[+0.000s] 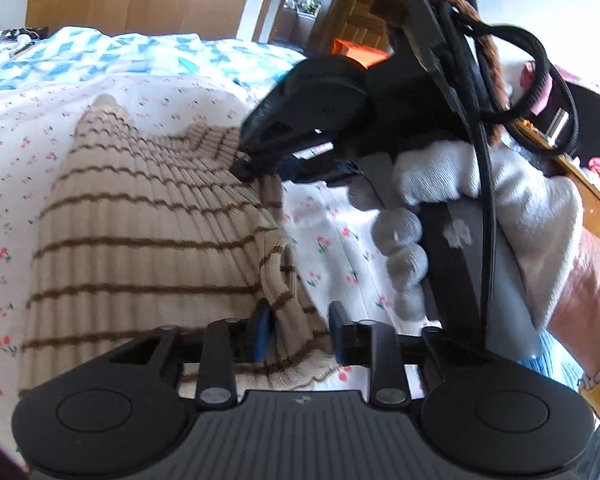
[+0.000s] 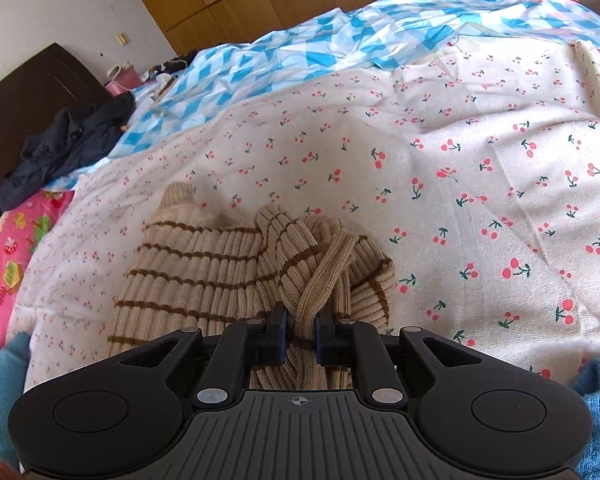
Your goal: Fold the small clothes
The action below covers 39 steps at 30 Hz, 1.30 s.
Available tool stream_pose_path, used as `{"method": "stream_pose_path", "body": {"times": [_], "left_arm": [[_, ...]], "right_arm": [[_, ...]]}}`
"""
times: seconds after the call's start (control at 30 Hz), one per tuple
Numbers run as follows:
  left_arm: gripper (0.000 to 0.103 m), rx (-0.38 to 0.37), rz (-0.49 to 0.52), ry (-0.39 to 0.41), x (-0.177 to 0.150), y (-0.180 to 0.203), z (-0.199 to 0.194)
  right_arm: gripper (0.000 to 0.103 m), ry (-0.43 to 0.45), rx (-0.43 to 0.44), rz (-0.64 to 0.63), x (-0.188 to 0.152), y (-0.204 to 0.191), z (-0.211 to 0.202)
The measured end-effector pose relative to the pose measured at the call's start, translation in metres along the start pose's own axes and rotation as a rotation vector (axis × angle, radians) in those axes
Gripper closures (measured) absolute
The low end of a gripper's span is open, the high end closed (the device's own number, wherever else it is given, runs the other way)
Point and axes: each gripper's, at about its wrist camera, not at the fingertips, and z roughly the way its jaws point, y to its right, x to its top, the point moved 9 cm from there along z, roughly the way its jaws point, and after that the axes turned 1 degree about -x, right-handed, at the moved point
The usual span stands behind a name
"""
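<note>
A beige ribbed knit garment with thin brown stripes [image 2: 204,276] lies on the bed's white sheet printed with small red cherries [image 2: 480,168], part smoothed flat, part bunched into a twisted ridge at its right side. The step in hand looks like a fold in mid-course — an edge or sleeve brought over the body of the garment. The right gripper [image 2: 302,336] has its jaws nearly together, pinching a rope-like fold of the knit between the blue pads. The left gripper [image 1: 298,330] has its jaws partly apart with a hanging strip of the fabric between them; the pads do not seem to press on it, so it looks released rather than held. In the left wrist view a white-gloved hand [image 1: 480,200] carries the right gripper down onto the garment's far corner. The next move likely calls for laying the pinched fold flat and letting go. Which part of the garment is pinched is hard to tell — its near edge is hidden under both grippers.
</note>
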Motion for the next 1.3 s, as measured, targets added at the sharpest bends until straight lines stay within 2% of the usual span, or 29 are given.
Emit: {"method": "stream_pose_path", "body": {"times": [0.13,0.27,0.4,0.5,0.57,0.6,0.63,0.7,0.73,0.77,0.8,0.9,1.03,1.1,1.17,1.3], "left_arm": [[0.064,-0.017,0.032,-0.018,-0.006,0.005,-0.008],[0.061,-0.048,0.071,-0.018,-0.012,0.001,-0.033],[0.060,-0.056,0.037,-0.010,-0.017,-0.009,-0.053],[0.059,-0.047,0.035,0.007,-0.017,-0.018,-0.065],[0.059,-0.017,0.044,0.025,-0.015,-0.027,-0.070],[0.058,0.000,0.044,0.033,-0.013,-0.032,-0.071],[0.058,0.018,0.038,0.038,-0.012,-0.037,-0.071],[0.058,0.046,0.013,0.054,-0.006,-0.048,-0.071],[0.058,0.059,-0.002,0.071,-0.002,-0.053,-0.072],[0.058,0.070,-0.017,0.088,0.003,-0.058,-0.072],[0.057,0.076,-0.025,0.103,0.010,-0.062,-0.071],[0.054,0.123,-0.008,0.120,0.022,-0.074,-0.053],[0.054,0.181,-0.014,0.012,0.005,-0.097,-0.021],[0.054,0.179,0.013,0.002,-0.002,-0.097,-0.021],[0.054,0.182,0.055,-0.002,-0.004,-0.092,-0.024],[0.054,0.154,0.056,0.002,0.006,-0.086,-0.033]], "right_arm": [[0.085,0.021,0.013,0.039,-0.001,0.006,-0.009],[0.085,0.077,-0.005,0.016,-0.007,0.006,-0.036],[0.083,0.123,0.015,0.017,-0.024,0.001,-0.068],[0.077,0.107,0.069,0.040,-0.048,-0.005,-0.086],[0.067,0.085,0.102,0.033,-0.066,-0.013,-0.093],[0.066,0.072,0.116,0.028,-0.074,-0.017,-0.093],[0.066,0.061,0.116,0.012,-0.082,-0.022,-0.092],[0.070,0.058,0.042,-0.027,-0.093,-0.022,-0.084],[0.078,0.050,0.007,-0.021,-0.097,-0.017,-0.079],[0.091,0.039,-0.012,0.002,-0.100,-0.011,-0.075],[0.092,0.033,-0.017,0.034,-0.102,-0.003,-0.071],[0.093,0.036,-0.029,0.113,-0.110,0.016,-0.069],[0.093,0.045,-0.031,0.108,-0.114,0.019,-0.071],[0.092,0.029,-0.021,0.107,-0.119,0.020,-0.069],[0.082,0.031,-0.006,0.124,-0.116,0.020,-0.075],[0.081,0.138,0.042,0.183,-0.093,0.018,-0.097]]}}
